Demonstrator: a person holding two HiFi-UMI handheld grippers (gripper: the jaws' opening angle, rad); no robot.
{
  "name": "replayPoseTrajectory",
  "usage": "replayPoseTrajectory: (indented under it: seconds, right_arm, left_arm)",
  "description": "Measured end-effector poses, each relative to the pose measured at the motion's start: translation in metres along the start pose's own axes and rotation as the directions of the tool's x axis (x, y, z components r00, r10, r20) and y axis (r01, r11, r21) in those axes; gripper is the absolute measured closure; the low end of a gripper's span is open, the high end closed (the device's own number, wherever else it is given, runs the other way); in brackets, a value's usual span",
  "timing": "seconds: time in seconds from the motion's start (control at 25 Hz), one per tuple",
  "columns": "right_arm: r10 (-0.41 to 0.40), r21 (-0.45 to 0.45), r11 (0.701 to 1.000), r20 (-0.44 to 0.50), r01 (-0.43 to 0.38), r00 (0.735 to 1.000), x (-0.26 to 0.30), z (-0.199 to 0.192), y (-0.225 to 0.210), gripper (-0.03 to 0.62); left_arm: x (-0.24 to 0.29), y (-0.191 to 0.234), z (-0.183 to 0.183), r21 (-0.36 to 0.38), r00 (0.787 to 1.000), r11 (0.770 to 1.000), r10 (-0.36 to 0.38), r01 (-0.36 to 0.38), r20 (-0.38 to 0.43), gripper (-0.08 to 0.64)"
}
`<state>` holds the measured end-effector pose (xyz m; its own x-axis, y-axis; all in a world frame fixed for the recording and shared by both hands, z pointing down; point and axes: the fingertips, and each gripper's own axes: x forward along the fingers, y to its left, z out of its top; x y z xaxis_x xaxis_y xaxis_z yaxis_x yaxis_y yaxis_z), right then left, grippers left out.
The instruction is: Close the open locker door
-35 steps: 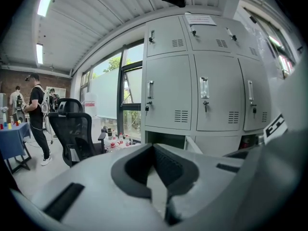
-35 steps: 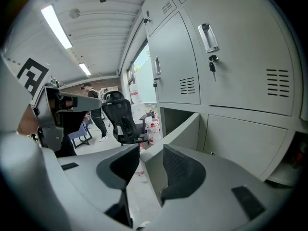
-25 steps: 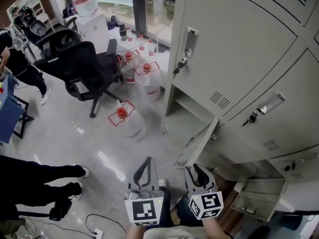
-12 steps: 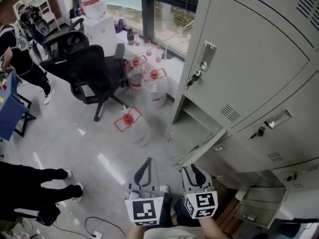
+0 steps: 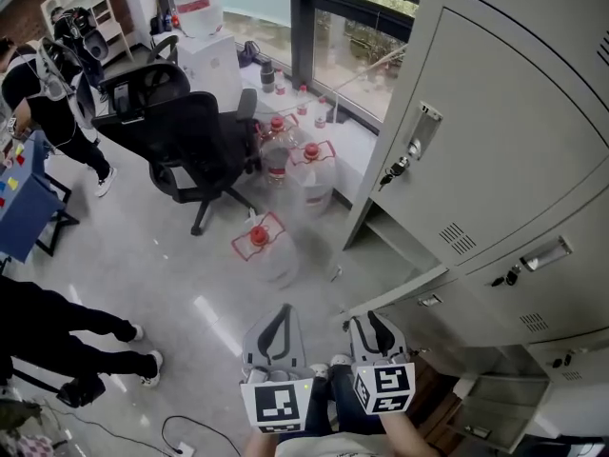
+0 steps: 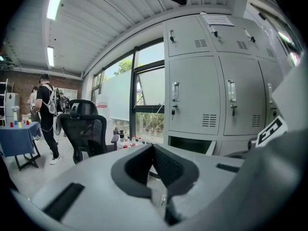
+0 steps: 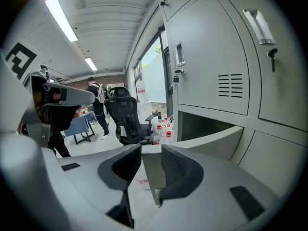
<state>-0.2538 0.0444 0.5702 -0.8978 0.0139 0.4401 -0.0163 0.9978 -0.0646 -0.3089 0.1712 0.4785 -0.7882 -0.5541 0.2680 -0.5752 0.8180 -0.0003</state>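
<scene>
Left gripper — your jaws are pressed together at the tips, holding nothing | right gripper — your jaws are spread | open locker door — its free edge seemingly sits between your right jaws, contact unclear

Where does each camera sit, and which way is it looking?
Head view: on the person's head, looking steeply down at the floor, chair and lockers; the left gripper and right gripper show at the bottom.
Left gripper view: on the left gripper, looking along its jaws toward the lockers and window; its own jaws show.
Right gripper view: on the right gripper, looking toward the open locker door; its parted, empty jaws show.
Shared: all three see the chair and the open locker door.
</scene>
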Motion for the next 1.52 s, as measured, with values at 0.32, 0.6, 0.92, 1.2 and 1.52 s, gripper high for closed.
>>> replayPoseTrajectory:
  seconds: [0.32, 0.6, 0.92, 1.2, 1.52]
  right_arm:
    - [0.036, -0.017, 0.999, 0.007, -0.036, 0.999, 0.022, 0.015, -0.004, 0.453]
    - [0.062, -0.053, 0.997, -0.001, -0.062, 0.998, 0.046, 0.033, -0.018, 0.453]
    - [0.091, -0.09, 0.992, 0.008, -0.089, 0.996, 0.074, 0.046, -0.029, 0.454]
    - [0.099, -0.102, 0.99, 0.024, -0.096, 0.995, 0.097, 0.06, -0.039, 0.454]
    - [0.07, -0.089, 0.994, 0.035, -0.067, 0.997, 0.114, 0.067, -0.052, 0.454]
  left_arm:
    - [0.018, 0.007, 0.007, -0.009, 0.999, 0.999, 0.037, -0.037, -0.007, 0.56]
    - [0.041, 0.007, 0.009, 0.013, 0.997, 0.997, 0.07, -0.07, -0.014, 0.56]
    - [0.066, 0.009, 0.016, -0.014, 0.991, 0.991, 0.133, -0.134, -0.022, 0.56]
    - [0.083, 0.006, 0.016, -0.041, 0.983, 0.983, 0.179, -0.18, -0.029, 0.56]
    - [0.106, 0.004, 0.023, -0.031, 0.989, 0.988, 0.15, -0.15, -0.022, 0.56]
